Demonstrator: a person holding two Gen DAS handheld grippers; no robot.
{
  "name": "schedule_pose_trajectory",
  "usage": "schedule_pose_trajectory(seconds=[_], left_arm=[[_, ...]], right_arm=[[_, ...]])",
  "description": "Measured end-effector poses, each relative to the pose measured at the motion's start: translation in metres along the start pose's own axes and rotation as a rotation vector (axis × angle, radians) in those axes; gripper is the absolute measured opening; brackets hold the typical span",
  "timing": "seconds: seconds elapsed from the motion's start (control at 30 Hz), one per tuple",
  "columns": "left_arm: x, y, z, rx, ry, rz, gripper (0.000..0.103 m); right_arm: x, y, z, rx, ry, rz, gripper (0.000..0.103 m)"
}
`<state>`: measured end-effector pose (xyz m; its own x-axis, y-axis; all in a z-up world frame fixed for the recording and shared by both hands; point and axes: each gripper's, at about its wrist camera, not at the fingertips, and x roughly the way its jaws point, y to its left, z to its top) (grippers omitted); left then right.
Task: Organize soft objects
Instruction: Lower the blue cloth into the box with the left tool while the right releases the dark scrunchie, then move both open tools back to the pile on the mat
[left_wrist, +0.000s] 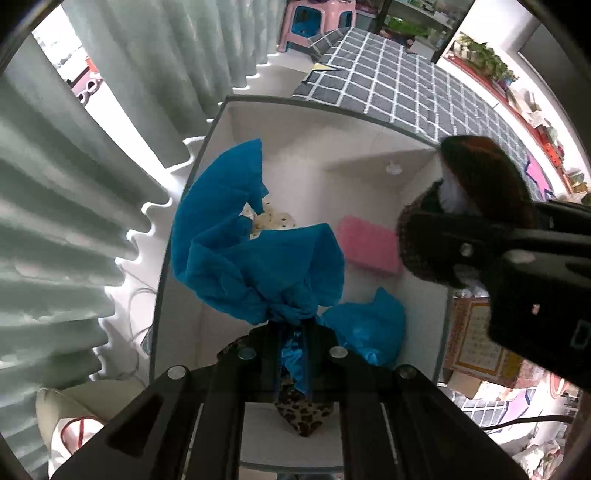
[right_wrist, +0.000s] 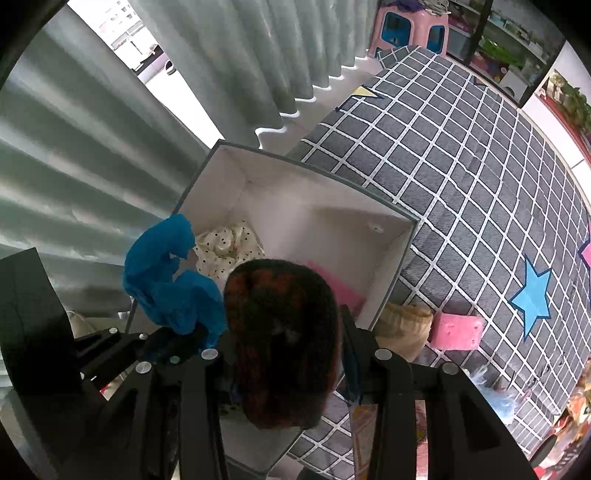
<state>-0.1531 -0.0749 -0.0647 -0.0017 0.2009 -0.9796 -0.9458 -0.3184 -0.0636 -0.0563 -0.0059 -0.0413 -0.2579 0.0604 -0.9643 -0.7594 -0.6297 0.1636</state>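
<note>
My left gripper (left_wrist: 293, 328) is shut on a crumpled blue cloth (left_wrist: 255, 258) and holds it above an open white box (left_wrist: 295, 101). The box holds a pink sponge (left_wrist: 369, 243), a polka-dot cloth (left_wrist: 273, 221), another blue cloth (left_wrist: 365, 328) and a leopard-print piece (left_wrist: 303, 413). My right gripper (right_wrist: 284, 332) is shut on a dark brown-red fuzzy slipper (right_wrist: 284, 339), held over the box's near right side. The slipper also shows in the left wrist view (left_wrist: 476, 177). The blue cloth also shows in the right wrist view (right_wrist: 166, 273).
The box (right_wrist: 402, 258) stands beside a bed with a grey checked cover (right_wrist: 461, 166) with blue star prints. On the cover lie a second pink sponge (right_wrist: 456, 330) and a tan soft item (right_wrist: 404, 323). Pale green curtains (left_wrist: 74, 184) hang on the left.
</note>
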Motion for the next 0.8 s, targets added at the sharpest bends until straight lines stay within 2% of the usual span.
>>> schedule_pose_trajectory(seconds=[0.03, 0.07, 0.1, 0.13, 0.17, 0.27, 0.37, 0.4, 0.43, 0.8], left_arm=[[-0.001, -0.001, 0.0, 0.004, -0.006, -0.004, 0.019], [-0.002, -0.002, -0.001, 0.008, -0.012, -0.006, 0.036], [-0.004, -0.002, -0.002, 0.007, -0.021, -0.007, 0.06], [-0.006, -0.003, -0.003, 0.004, -0.031, -0.005, 0.07], [-0.009, -0.002, -0.003, 0.001, -0.044, -0.003, 0.08], [-0.013, 0.0, -0.004, -0.004, -0.058, 0.001, 0.083], [-0.012, 0.002, -0.005, -0.014, -0.05, 0.005, 0.09], [-0.013, 0.005, -0.005, -0.032, -0.054, -0.004, 0.097], [-0.013, 0.007, -0.005, -0.044, -0.055, -0.005, 0.101], [-0.025, 0.005, -0.005, -0.056, -0.069, -0.005, 0.103]], right_arm=[[0.0, 0.0, 0.0, 0.001, 0.0, 0.006, 0.044], [-0.001, 0.0, 0.0, 0.001, -0.001, 0.009, 0.044], [-0.001, 0.001, 0.0, 0.002, -0.001, 0.012, 0.045], [-0.001, 0.001, 0.0, 0.003, -0.001, 0.014, 0.047], [-0.001, 0.001, 0.0, 0.004, -0.002, 0.018, 0.056], [-0.005, 0.0, -0.001, 0.01, -0.014, 0.016, 0.083], [-0.007, -0.003, 0.0, 0.029, -0.017, 0.025, 0.086], [-0.009, -0.005, 0.0, 0.036, -0.019, 0.018, 0.09], [-0.01, -0.006, 0.0, 0.041, -0.026, 0.0, 0.102], [-0.036, -0.016, -0.008, 0.078, -0.124, 0.047, 0.103]])
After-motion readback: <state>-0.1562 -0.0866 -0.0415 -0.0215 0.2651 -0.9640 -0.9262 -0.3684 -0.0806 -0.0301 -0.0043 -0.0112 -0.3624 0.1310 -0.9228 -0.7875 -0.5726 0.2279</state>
